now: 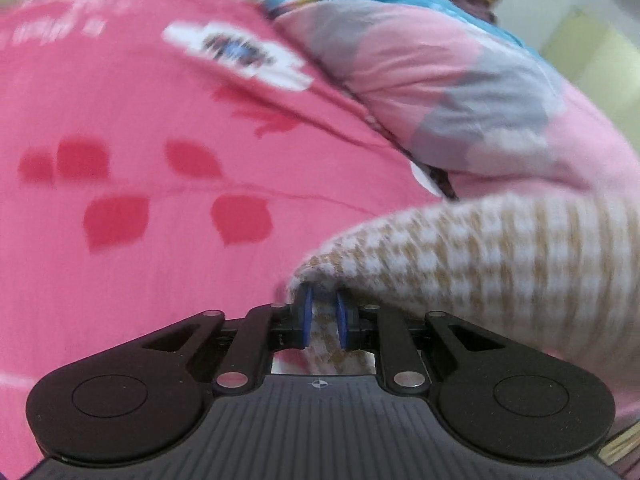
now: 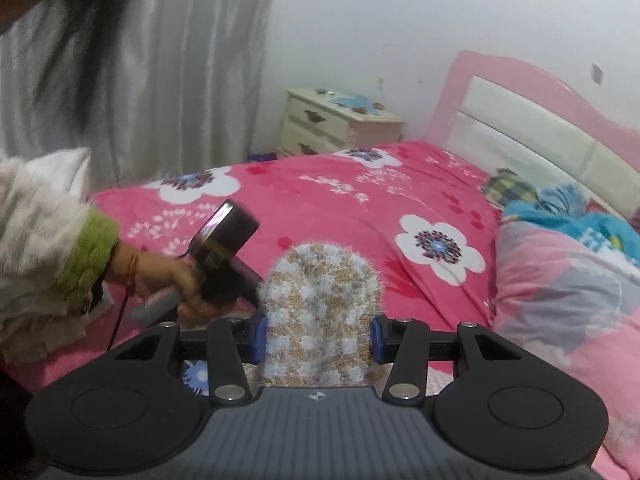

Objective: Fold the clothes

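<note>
A fuzzy tan-and-white houndstooth knit garment is held up over the pink flowered bed. My left gripper is shut on an edge of it, the blue pads pinching the knit. In the right wrist view the same garment bulges up between the blue pads of my right gripper, which stands fairly wide and clamps a thick bunch of it. The left hand-held gripper and the person's hand show at the left, close to the garment.
The pink flowered bedspread covers the bed. A pink and grey quilt and blue bedding lie at the right near the pink headboard. A cream nightstand and grey curtain stand behind.
</note>
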The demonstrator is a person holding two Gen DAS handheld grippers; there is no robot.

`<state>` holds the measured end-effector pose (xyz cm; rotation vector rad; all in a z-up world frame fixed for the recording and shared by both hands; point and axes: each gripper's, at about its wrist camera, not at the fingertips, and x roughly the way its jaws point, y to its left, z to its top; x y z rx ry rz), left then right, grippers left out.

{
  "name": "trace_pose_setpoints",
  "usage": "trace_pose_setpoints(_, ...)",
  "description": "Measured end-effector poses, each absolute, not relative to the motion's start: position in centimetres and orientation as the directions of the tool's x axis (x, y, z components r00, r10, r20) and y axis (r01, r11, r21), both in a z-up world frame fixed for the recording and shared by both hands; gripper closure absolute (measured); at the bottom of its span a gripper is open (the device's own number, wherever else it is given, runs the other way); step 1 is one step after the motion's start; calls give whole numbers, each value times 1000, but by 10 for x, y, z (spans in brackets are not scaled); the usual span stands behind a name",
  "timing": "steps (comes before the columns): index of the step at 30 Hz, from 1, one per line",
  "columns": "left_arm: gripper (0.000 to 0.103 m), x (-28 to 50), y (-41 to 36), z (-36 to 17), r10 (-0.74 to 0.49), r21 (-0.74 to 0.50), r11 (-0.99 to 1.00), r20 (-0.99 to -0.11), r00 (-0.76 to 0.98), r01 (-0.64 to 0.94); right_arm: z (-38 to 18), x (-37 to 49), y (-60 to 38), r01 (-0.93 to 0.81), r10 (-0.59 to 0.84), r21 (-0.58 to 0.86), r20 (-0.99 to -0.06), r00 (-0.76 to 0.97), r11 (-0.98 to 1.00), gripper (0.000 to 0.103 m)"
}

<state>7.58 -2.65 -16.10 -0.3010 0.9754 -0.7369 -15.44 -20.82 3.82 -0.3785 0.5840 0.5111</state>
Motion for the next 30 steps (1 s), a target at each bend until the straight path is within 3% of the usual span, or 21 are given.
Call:
trace_pose_setpoints(3, 87, 85, 1, -159, -708, -641, 706, -618, 343, 301, 29, -167, -197, -604, 356, -245, -620, 699, 758, 54)
trace_pose_setpoints(8, 86, 75, 17, -140, -680, -611, 732, -624, 385, 302, -13, -201, -166, -715, 348, -361, -687, 638, 598, 53)
trace_pose_setpoints(12, 82, 49, -9, -115, -701, -541, 710, -597, 389, 450, -64, -230, -140, -779, 320, -438, -735, 598, 450, 52)
trace_pose_setpoints(16, 76, 3, -49, -92, -768, -423, 597, -548, 332, 682, -101, -252, -121, -788, 328, -480, -727, 603, 385, 43)
trace_pose_setpoints(19, 73, -25, -73, -96, -783, -362, 520, -563, 263, 774, -100, -256, -116, -770, 334, -444, -717, 612, 459, 38)
trace_pose_setpoints(22, 73, -44, -89, -114, -736, -271, 517, -625, 259, 812, -83, -257, -132, -749, 355, -375, -706, 613, 547, 40)
trace_pose_setpoints(25, 72, -55, -92, -121, -716, -195, 517, -632, 297, 833, -61, -263, -163, -720, 376, -287, -698, 609, 632, 41)
trace_pose_setpoints(30, 70, -51, -91, -107, -676, -168, 542, -669, 309, 823, -31, -268, -250, -397, 296, -17, -638, 711, 918, 43)
